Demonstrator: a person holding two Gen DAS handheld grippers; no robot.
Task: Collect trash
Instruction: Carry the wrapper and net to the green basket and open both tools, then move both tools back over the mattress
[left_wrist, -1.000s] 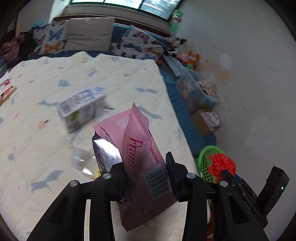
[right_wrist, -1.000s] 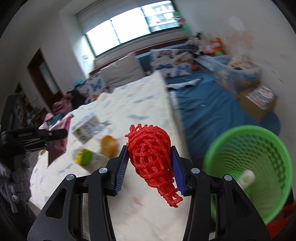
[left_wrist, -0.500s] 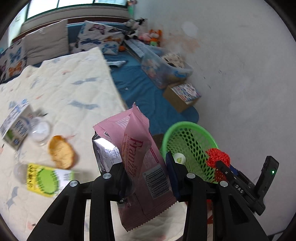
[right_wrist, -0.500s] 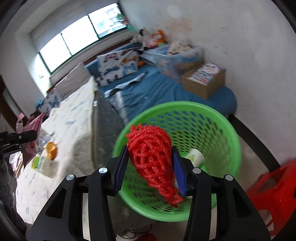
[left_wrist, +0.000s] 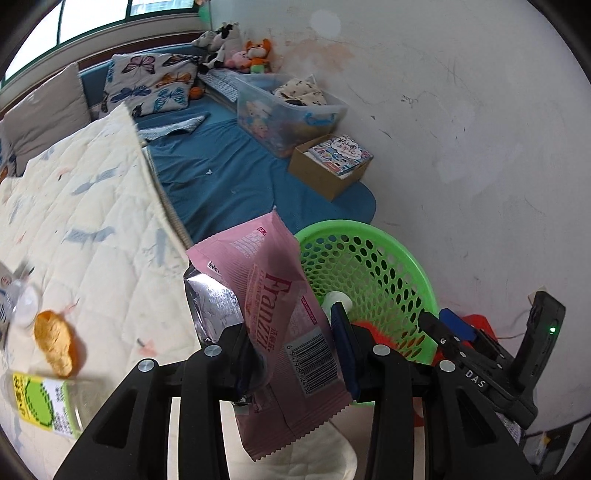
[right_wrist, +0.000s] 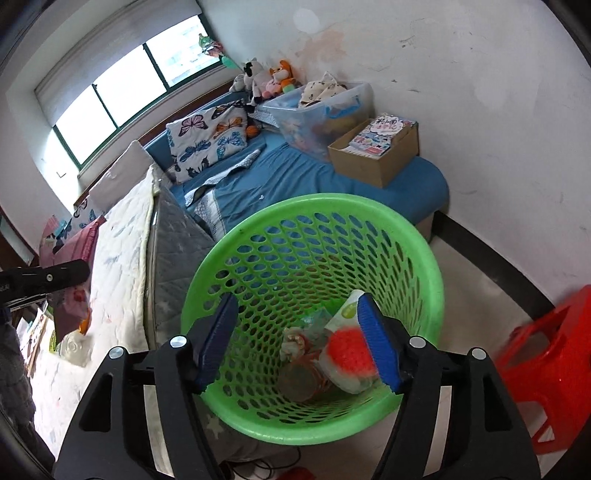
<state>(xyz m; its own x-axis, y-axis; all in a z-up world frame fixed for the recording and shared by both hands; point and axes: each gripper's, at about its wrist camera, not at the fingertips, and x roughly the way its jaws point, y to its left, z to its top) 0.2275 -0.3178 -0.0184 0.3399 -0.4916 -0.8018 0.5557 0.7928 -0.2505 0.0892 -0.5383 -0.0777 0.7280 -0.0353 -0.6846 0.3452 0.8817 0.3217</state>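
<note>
1. Plainly, in the left wrist view, the left gripper (left_wrist: 291, 354) was clamped on the pink wrapper (left_wrist: 273, 314), which stood upright between the pads. The green basket (left_wrist: 373, 240) sat at 2 o'clock of the wrapper, just past the quilt (left_wrist: 92, 221) edge. An orange scrap (left_wrist: 53, 341) and a green-labelled bottle (left_wrist: 40, 398) lay on the quilt at 9 o'clock, not yet collected.

2. In the right wrist view, the right gripper (right_wrist: 295, 339) hung over the basket (right_wrist: 207, 266) mouth; its jaws had just been opening and nothing was between them. The red mesh (right_wrist: 349, 350) lay inside the basket at 3 o'clock, against other trash.

3. I judged the step to be dropping off: the mesh was delivered, the wrapper next. That called for carrying the wrapper over the rim toward 2 o'clock, then releasing.

4. Room was tight: mattress side (right_wrist: 177, 251) at 9 o'clock of the basket, a red stool (right_wrist: 546, 376) at 3 o'clock, and both grippers shared 1 opening.
</note>
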